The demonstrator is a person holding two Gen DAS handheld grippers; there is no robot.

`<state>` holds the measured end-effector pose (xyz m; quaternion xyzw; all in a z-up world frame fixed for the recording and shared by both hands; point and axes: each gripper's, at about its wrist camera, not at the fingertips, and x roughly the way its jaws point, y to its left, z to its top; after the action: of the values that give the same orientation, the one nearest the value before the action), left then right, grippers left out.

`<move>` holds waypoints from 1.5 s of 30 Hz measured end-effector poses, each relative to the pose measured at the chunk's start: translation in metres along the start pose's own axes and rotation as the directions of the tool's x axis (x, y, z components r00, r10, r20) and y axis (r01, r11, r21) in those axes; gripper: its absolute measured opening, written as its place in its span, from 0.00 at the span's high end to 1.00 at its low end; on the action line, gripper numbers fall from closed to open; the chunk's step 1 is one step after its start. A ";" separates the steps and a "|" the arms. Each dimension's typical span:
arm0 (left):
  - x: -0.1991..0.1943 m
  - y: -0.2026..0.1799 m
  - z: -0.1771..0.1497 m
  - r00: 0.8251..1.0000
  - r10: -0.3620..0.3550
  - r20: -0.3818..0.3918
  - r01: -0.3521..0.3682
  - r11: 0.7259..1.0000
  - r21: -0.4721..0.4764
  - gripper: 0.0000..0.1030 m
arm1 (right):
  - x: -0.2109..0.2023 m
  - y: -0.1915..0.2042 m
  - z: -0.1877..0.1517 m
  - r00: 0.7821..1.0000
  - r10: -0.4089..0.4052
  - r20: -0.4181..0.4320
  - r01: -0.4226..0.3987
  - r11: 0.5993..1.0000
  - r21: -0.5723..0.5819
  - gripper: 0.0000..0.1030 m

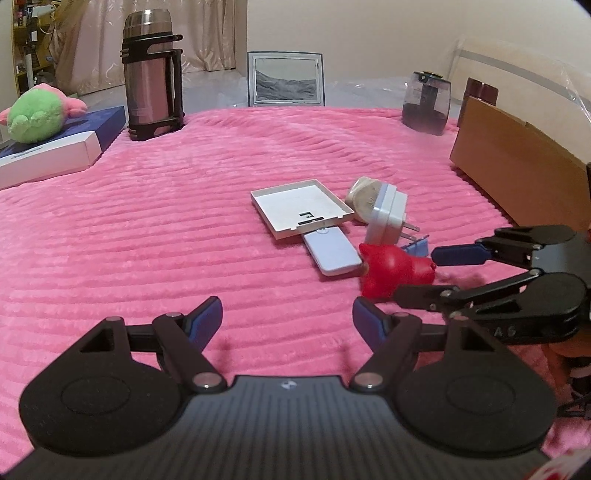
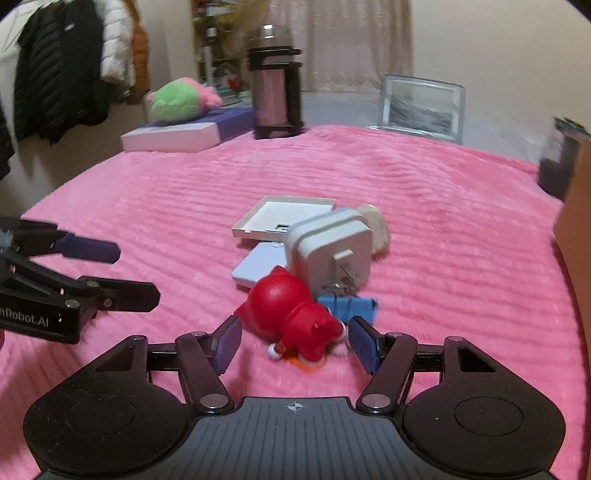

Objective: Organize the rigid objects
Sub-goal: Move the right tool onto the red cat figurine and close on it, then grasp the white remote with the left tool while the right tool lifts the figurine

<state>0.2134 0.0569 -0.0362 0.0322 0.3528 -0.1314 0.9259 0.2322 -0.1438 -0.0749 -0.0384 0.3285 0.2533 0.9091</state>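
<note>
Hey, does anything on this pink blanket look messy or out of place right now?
Yes. The red figurine lies toppled on its side in a jumbled pile mid-blanket. The white tray sits tilted on the slim white device, and the white plug adapter lies with its prongs exposed, by a blue clip.

Tray (image 1: pixel 301 206) behind remote (image 1: pixel 332 254), plug adapter (image 1: pixel 386 218) right, figurine (image 1: pixel 395 269) nearest

My pink ribbed blanket (image 1: pixel 184 221) covers the bed; beyond its far edge hang pale curtains (image 1: pixel 207 33) beside a cream wall (image 1: pixel 351 26), with jackets (image 2: pixel 66 62) hanging at left.
</note>
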 end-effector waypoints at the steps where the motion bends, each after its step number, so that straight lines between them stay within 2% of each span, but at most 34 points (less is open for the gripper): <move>1: 0.001 0.000 0.000 1.000 -0.001 0.000 0.001 1.000 0.000 0.28 | 0.003 0.001 0.001 1.000 0.012 -0.002 -0.012 1.000 -0.025 0.40; 8: 0.011 0.006 0.005 1.000 -0.005 0.006 0.005 1.000 -0.005 0.28 | 0.021 0.008 0.002 0.999 0.040 -0.031 -0.046 0.976 -0.211 0.40; 13: 0.013 0.006 0.005 1.000 -0.010 0.005 0.010 1.000 -0.004 0.28 | 0.030 0.007 0.002 0.996 0.064 -0.058 -0.077 0.959 -0.271 0.40; 14: 0.013 0.006 0.005 1.000 -0.011 0.005 0.011 1.000 -0.004 0.28 | 0.031 0.007 0.002 0.996 0.062 -0.061 -0.076 0.960 -0.271 0.42; 17: 0.013 0.005 0.005 1.000 -0.013 0.004 0.013 1.000 -0.003 0.28 | 0.029 0.006 0.002 0.995 0.062 -0.077 -0.080 0.963 -0.255 0.54; 23: 0.016 0.005 0.005 1.000 -0.021 0.001 0.021 1.000 -0.010 0.28 | 0.020 0.012 -0.002 0.990 0.111 -0.087 -0.126 0.973 -0.194 0.54; 35: 0.022 0.009 0.004 1.000 -0.023 -0.008 0.023 1.000 0.000 0.28 | 0.034 0.014 0.003 0.989 0.128 -0.070 -0.139 0.972 -0.189 0.55; 38: 0.024 0.009 0.004 1.000 -0.022 -0.011 0.022 1.000 -0.002 0.28 | 0.029 0.013 0.000 0.992 0.116 -0.054 -0.124 0.976 -0.178 0.58; 45: 0.029 0.001 0.010 0.999 -0.041 -0.002 0.041 0.999 -0.009 0.29 | -0.005 0.006 -0.007 0.997 0.071 -0.018 -0.073 0.988 -0.137 0.58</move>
<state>0.2404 0.0498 -0.0480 0.0210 0.3552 -0.1489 0.9226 0.2220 -0.1423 -0.0766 -0.0907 0.3174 0.3079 0.8923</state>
